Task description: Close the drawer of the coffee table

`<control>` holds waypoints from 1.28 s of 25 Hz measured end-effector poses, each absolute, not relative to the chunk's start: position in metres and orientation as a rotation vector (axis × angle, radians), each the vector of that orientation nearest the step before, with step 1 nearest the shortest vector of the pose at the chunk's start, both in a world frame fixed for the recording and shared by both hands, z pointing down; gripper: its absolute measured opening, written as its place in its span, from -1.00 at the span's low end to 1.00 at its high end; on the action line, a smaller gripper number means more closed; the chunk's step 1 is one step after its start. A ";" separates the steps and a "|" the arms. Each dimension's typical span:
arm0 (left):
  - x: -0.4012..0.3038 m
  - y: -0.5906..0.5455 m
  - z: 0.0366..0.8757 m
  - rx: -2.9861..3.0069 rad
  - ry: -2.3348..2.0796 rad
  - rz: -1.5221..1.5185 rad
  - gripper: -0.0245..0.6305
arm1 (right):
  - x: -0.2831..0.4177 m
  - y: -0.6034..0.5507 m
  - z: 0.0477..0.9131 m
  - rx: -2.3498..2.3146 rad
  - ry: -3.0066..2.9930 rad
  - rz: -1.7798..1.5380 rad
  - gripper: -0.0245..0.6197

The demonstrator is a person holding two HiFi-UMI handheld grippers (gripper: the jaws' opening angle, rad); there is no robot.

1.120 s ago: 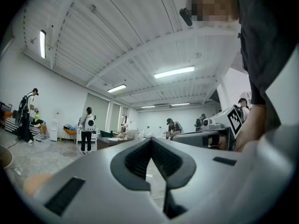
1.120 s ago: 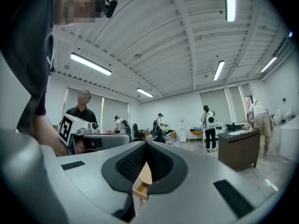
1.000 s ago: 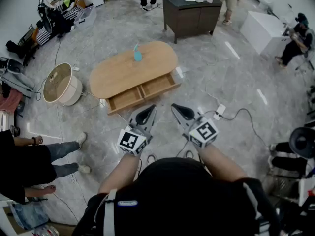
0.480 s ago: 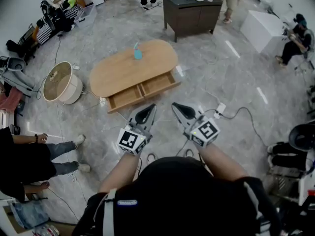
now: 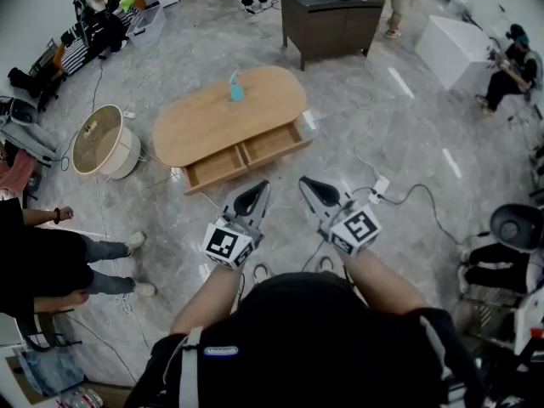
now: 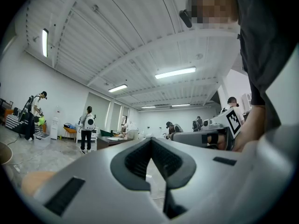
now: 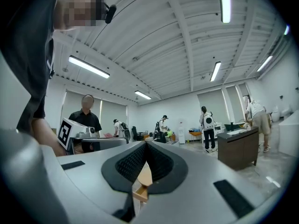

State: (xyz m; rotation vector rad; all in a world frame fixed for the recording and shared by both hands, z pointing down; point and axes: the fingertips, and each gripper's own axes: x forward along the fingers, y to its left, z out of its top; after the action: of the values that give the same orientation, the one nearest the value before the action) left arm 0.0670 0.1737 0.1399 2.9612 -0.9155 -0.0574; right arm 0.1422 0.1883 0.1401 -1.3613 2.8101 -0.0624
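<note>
Evidently the left gripper (image 5: pixel 260 187) and right gripper (image 5: pixel 305 184) are hovering empty, jaws together, well short of the table (image 5: pixel 212 121), aiming at the drawer (image 5: pixel 274 146) jutting from its near edge, likely for pushing.

You hold the left gripper (image 5: pixel 262 188) and right gripper (image 5: pixel 304 184) side by side, jaws together, near but apart from the oval wooden coffee table (image 5: pixel 208 126), whose drawer (image 5: pixel 246 169) stands pulled out toward you, with a small blue thing (image 5: pixel 237 94) on its top.
</note>
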 end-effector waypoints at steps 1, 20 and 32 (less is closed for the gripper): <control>0.067 0.173 0.141 2.960 -0.916 -0.059 -0.91 | 0.142 0.187 0.141 -1.364 2.811 -0.060 -0.90; 0.045 0.153 0.153 2.994 -0.968 -0.158 -0.26 | 0.126 0.174 0.147 -1.426 2.781 -0.012 -0.27; 0.025 0.140 0.160 2.961 -0.959 -0.192 -0.26 | 0.124 0.166 0.149 -1.528 2.737 0.020 -0.27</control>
State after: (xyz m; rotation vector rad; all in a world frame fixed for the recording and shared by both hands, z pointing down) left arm 0.0252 0.1405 0.1597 2.9606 -0.9590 -0.1916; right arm 0.1238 0.1659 0.1491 -1.5278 2.7373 0.0203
